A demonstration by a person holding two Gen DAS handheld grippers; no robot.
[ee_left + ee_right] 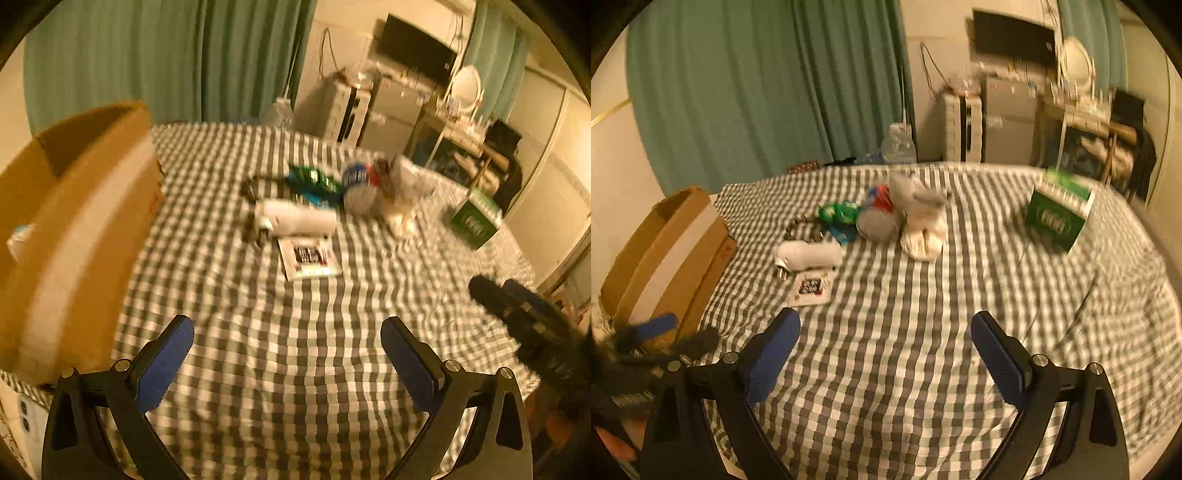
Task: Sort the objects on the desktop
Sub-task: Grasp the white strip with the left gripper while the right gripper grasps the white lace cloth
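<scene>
A checked cloth covers the table [295,350]. A pile lies mid-table: a white charger with plug [295,219], a printed card [308,258], a green wrapper [314,179], a blue-labelled round tub [358,186] and white crumpled bags [404,192]. The same pile shows in the right wrist view: charger [809,255], card [810,288], wrapper [840,212], grey tub [877,223], white bags [923,221]. My left gripper [288,336] is open and empty above the near cloth. My right gripper [886,332] is open and empty too.
An open cardboard box [74,229] stands at the table's left edge; it also shows in the right wrist view [668,258]. A green carton [474,219] stands at the right [1058,218]. Curtains, shelves and a monitor lie beyond the table.
</scene>
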